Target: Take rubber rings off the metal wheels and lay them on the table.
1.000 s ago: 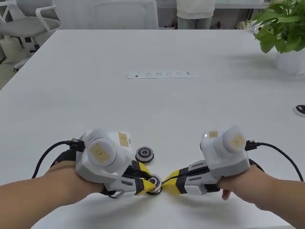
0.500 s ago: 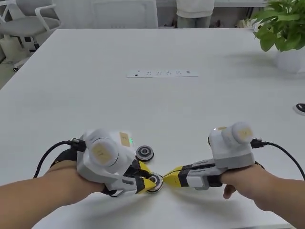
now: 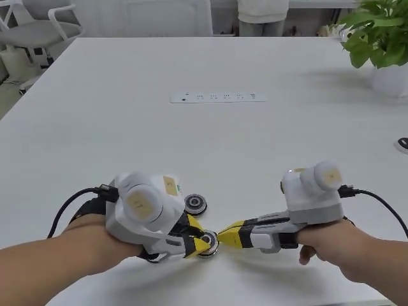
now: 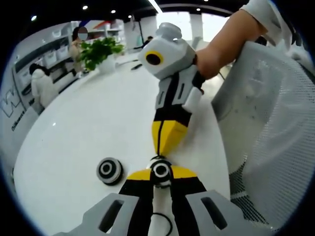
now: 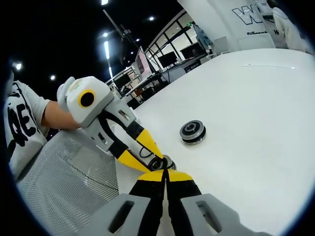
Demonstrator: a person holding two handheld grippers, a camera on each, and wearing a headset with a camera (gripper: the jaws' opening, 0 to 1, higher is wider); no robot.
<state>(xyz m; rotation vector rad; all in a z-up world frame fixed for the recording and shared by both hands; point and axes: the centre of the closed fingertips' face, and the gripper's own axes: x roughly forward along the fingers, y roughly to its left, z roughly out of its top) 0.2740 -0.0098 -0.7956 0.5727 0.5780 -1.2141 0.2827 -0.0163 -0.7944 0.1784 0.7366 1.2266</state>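
I work at a wide white surface (image 3: 268,146) in a bright office, with a power strip (image 3: 217,97) lying farther out, a potted plant (image 3: 376,35) at the far right corner and an office chair (image 3: 38,29) past the far left edge. Close to me, my left claw (image 3: 203,245) is clamped on a metal wheel (image 3: 208,241). My right claw (image 3: 223,237), jaws pressed together, touches its rim, and a second wheel (image 3: 194,204) lies flat just beside the left claw.
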